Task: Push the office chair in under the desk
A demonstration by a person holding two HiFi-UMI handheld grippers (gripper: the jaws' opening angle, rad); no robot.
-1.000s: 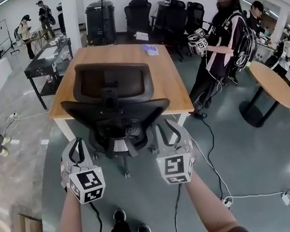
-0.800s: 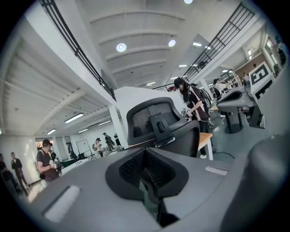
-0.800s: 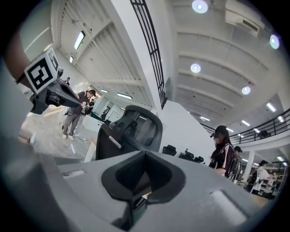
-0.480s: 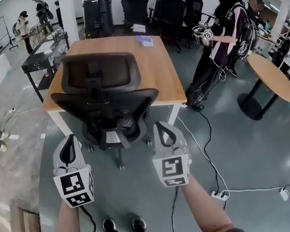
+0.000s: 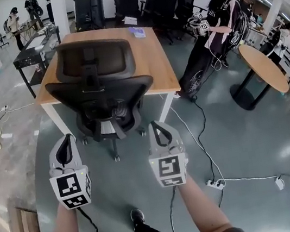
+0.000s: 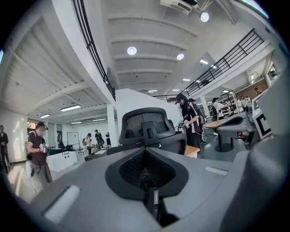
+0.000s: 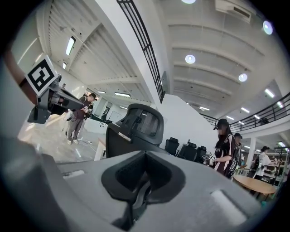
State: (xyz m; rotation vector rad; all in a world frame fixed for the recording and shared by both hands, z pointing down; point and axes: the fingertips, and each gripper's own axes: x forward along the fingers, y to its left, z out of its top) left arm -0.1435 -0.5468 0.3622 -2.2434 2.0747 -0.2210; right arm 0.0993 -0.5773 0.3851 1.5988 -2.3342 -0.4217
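Note:
A black mesh office chair [image 5: 99, 87] stands at the near edge of a wooden desk [image 5: 157, 66], its back facing me and its seat partly under the desktop. My left gripper [image 5: 66, 139] and right gripper [image 5: 155, 125] are held level behind the chair, a short way off it and touching nothing. Both are shut with nothing between the jaws. The chair's headrest and back rise ahead in the left gripper view [image 6: 146, 129] and the right gripper view [image 7: 136, 129], beyond the shut left gripper [image 6: 145, 153] and right gripper [image 7: 145, 156].
A person in black [image 5: 212, 32] stands right of the desk holding grippers. A round wooden table [image 5: 265, 68] is further right. Cables and a power strip [image 5: 216, 184] lie on the floor at my right. Black chairs [image 5: 170, 4] line the back; a dark cart [image 5: 32, 51] stands left.
Both grippers have drawn back from the chair's rear, towards me. The right gripper's jaws, spread a second ago, have come together. The chair stands a little further in.

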